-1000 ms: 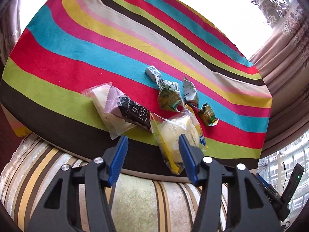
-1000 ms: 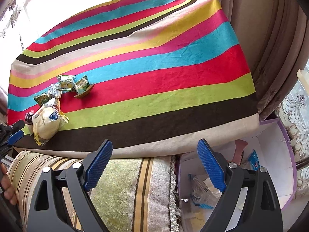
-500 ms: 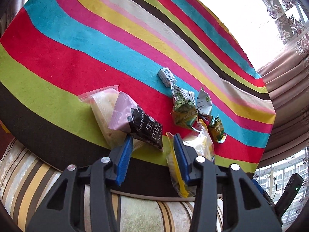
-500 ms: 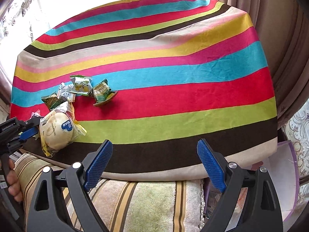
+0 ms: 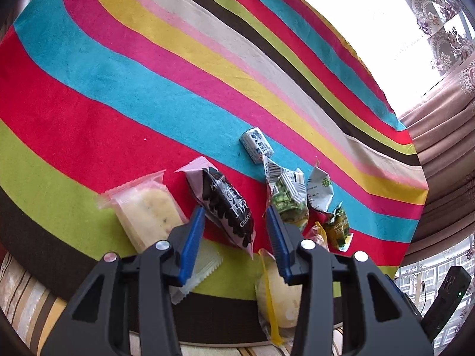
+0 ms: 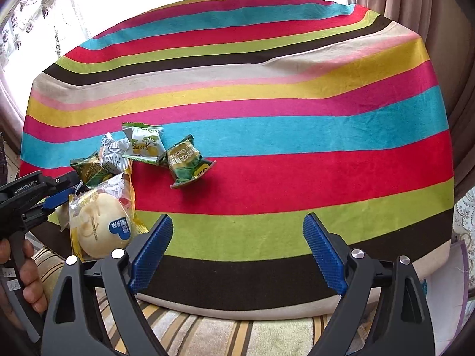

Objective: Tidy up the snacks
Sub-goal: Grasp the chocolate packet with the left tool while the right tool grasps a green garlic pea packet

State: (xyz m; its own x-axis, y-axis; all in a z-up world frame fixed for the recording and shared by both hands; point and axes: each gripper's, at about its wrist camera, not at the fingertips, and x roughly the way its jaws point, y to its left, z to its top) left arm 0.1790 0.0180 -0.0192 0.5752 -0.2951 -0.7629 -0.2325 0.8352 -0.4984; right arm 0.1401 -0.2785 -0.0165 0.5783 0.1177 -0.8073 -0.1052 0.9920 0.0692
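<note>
Snacks lie in a cluster on the striped cloth (image 5: 118,95). My left gripper (image 5: 236,219) is open, its blue fingers either side of the lower end of a black chocolate packet (image 5: 227,204). A clear packet with a pale cake (image 5: 145,210) lies to its left. A round bun in a yellow-edged bag (image 5: 279,299) lies under the right finger and shows in the right wrist view (image 6: 99,225). Green packets (image 5: 289,201) (image 6: 187,161) and a small white-blue packet (image 5: 256,145) lie beyond. My right gripper (image 6: 237,246) is open and empty above the cloth's near edge.
The cloth (image 6: 297,136) covers a table-like surface. A striped cushion (image 6: 207,335) lies below its front edge. Curtains (image 5: 445,148) hang on the right. A purple-rimmed box (image 6: 463,267) sits at the lower right of the right wrist view.
My left gripper has moved forward and narrowed, from around the bun to around the black packet. My right gripper has moved forward over the table's edge, away from the box.
</note>
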